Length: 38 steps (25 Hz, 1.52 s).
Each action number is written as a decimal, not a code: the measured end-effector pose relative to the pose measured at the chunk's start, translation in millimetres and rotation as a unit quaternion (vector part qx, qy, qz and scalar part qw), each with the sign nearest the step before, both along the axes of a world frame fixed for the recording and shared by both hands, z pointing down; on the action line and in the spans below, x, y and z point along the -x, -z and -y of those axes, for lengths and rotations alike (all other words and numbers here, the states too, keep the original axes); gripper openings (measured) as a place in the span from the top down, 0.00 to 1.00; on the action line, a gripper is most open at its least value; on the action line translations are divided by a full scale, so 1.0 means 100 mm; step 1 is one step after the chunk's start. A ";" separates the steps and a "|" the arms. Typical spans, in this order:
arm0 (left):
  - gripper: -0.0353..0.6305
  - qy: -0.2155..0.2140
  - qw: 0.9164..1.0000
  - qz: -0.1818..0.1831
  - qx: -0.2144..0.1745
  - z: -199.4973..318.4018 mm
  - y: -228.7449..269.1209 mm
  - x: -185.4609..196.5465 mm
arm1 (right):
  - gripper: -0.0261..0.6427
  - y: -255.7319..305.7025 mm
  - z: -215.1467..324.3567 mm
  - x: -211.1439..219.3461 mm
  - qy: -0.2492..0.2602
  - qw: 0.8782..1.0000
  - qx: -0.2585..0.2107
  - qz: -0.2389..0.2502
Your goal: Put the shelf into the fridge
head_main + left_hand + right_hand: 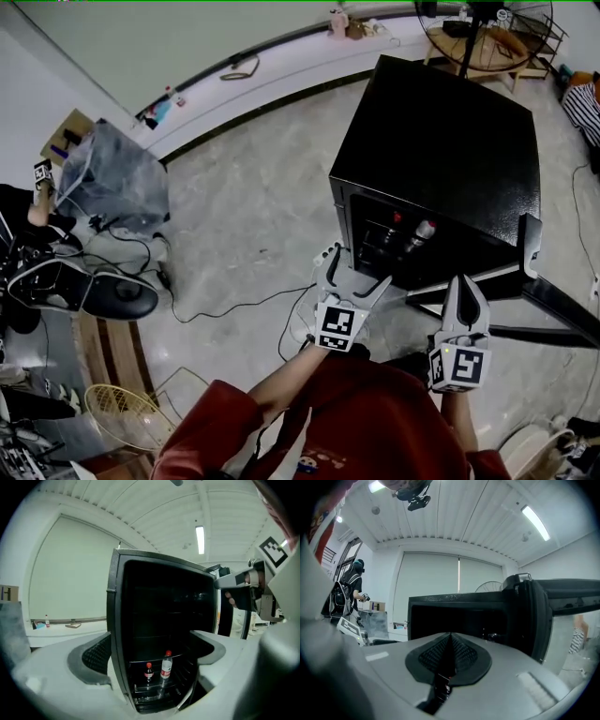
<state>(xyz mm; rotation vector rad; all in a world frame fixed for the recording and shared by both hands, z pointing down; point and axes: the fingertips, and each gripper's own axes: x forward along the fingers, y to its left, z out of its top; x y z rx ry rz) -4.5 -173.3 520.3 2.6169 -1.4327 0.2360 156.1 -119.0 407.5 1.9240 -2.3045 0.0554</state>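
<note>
Left gripper (pixel 356 267): jaws wide, empty, faced the open fridge (pixel 441 159) | right gripper (pixel 466 281): jaws pressed together, empty | shelf (pixel 140 660): apparently seated inside, behind two bottles (pixel 166 665); none loose in sight | step: probably placed; next, check seating, close the door (pixel 525 281).

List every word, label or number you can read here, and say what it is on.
Nothing reads clearly.
Labels on the small bottle and the tall bottle in the fridge: too small to read.
Markers on the left gripper and right gripper: square patterns, no words.
</note>
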 end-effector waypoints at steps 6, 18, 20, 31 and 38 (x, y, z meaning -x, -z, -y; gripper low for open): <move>0.18 0.028 0.999 0.002 -0.022 -0.08 0.32 0.37 | 0.96 0.04 0.07 0.00 -0.001 1.000 -0.006 0.002; 0.18 0.081 0.995 0.003 -0.059 -0.08 0.99 0.76 | 0.96 0.35 0.12 -0.02 0.009 0.999 -0.047 0.005; 0.18 0.088 0.994 -0.002 -0.058 -0.11 1.06 0.78 | 0.96 0.41 0.10 -0.02 0.009 0.999 -0.052 0.004; 0.20 0.090 0.991 -0.005 -0.098 -0.10 1.36 0.75 | 0.96 0.51 0.09 -0.04 0.002 0.998 -0.065 0.004; 0.33 0.092 0.991 -0.013 -0.092 -0.11 1.36 0.77 | 0.96 0.50 0.08 -0.04 0.003 0.998 -0.062 0.005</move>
